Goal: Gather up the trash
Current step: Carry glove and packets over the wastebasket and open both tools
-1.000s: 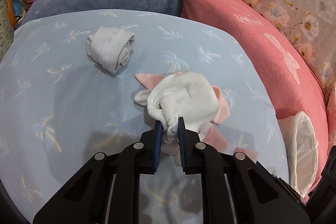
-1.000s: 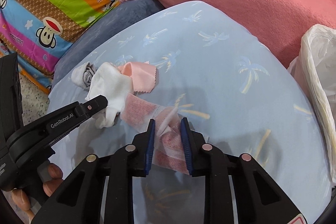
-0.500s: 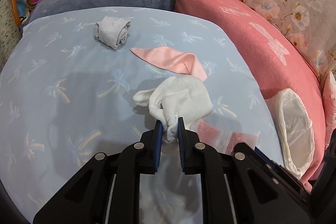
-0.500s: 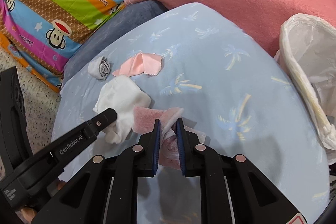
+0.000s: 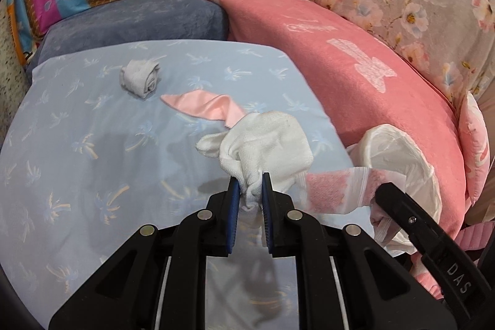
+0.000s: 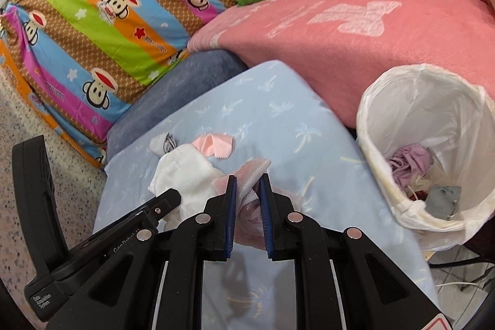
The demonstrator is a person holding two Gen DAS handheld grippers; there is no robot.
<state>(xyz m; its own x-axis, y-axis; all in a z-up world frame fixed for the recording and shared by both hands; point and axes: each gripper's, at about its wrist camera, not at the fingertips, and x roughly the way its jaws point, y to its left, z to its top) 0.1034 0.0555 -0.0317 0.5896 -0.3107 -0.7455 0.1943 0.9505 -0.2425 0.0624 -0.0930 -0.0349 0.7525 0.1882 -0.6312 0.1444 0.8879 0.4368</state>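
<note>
The left gripper [image 5: 250, 186] has its jaws clamped on a bunched white cloth [image 5: 266, 144], lifted clear of the blue palm-print sheet [image 5: 77, 175]. The right gripper [image 6: 247, 190], jaws having just narrowed, pinches a pink towel strip [image 6: 250, 172]. The step is carrying; next both loads need swinging toward two o'clock, over the lined bin [image 6: 433, 101], then releasing.

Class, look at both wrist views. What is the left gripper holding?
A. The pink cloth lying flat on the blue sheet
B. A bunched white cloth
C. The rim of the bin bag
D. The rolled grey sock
B: the left gripper is shut on the white cloth, pinched between its fingers.
</note>
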